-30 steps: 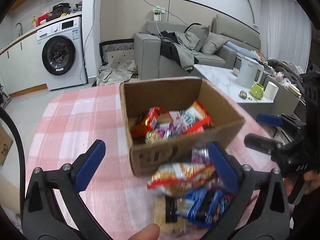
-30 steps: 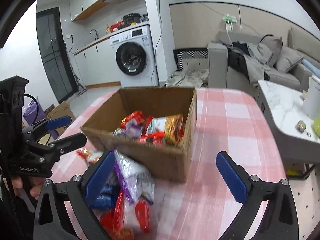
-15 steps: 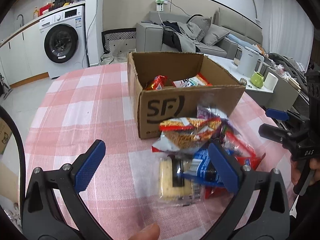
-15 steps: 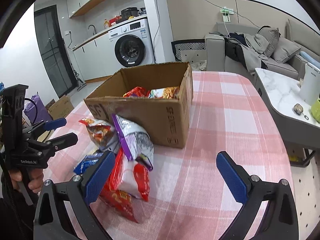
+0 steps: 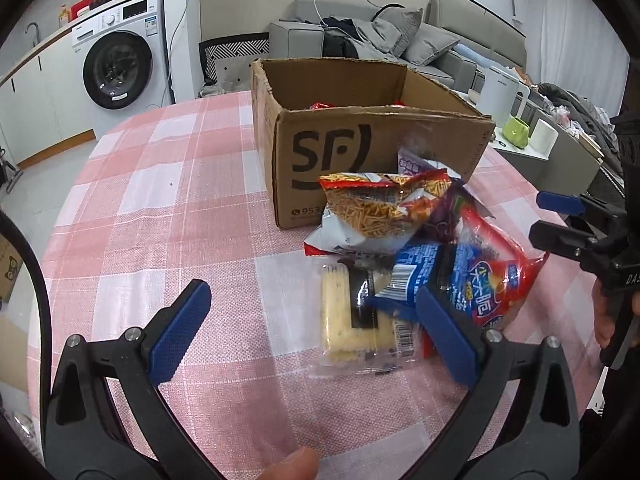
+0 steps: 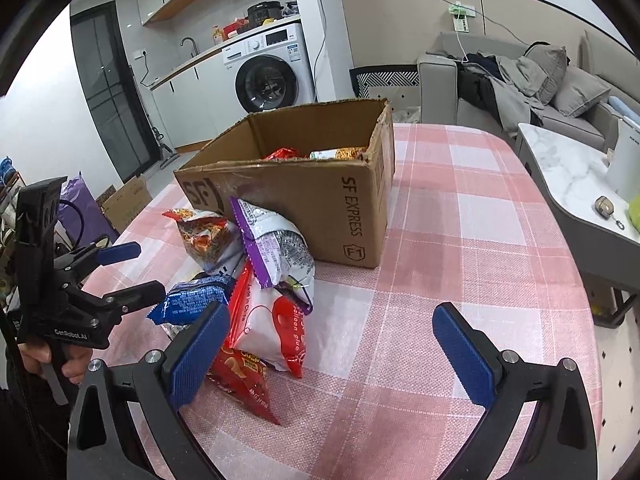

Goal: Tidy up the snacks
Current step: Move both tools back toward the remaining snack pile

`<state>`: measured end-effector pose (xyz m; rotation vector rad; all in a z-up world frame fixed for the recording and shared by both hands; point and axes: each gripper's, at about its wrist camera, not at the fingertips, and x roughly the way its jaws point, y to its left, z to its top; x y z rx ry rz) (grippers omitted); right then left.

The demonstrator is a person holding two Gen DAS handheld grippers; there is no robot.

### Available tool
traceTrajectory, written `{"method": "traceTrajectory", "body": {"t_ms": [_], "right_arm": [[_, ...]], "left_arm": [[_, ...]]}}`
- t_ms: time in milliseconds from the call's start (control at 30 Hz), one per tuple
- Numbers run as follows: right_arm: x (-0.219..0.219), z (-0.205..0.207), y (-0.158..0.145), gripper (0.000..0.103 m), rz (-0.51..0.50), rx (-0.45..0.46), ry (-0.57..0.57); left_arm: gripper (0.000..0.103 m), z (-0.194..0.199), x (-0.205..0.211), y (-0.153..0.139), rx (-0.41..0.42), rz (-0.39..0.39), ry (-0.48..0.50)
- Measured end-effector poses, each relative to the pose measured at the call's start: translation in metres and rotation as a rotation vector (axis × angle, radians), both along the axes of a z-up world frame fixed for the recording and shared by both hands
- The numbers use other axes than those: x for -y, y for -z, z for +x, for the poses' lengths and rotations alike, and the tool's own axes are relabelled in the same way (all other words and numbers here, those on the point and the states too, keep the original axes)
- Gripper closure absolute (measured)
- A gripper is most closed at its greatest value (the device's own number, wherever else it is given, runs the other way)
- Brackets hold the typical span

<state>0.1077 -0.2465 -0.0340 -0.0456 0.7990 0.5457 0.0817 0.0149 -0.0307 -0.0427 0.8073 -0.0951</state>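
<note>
Tablecloth (image 5: 160, 208); cracker pack (image 5: 352, 316) left-view only

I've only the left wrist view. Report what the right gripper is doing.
Observer: The right gripper is open and empty; a red crisp bag lies partly behind one of its pads.
Operator: Say what's on that bag.
Observer: A white packet with red print overlaps it, beneath a purple-edged silver packet.
Operator: Check inside the brown cardboard box.
Observer: An orange noodle-print packet lies beside a red packet.
</note>
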Motion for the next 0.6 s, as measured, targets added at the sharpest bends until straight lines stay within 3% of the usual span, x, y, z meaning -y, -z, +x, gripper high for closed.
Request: {"method": "traceTrajectory", "body": {"t_ms": [433, 600], "right_arm": [[-0.014, 0.005, 0.021, 0.000, 0.009, -0.067, -0.034], [-0.016, 0.013, 0.035, 0.000, -0.048, -0.095, 0.013]], "left_arm": [[0.001, 0.002, 0.004, -0.001, -0.018, -0.021, 0.014], [0.001, 0.005, 0.007, 0.006, -0.037, -0.013, 0.020]]}}
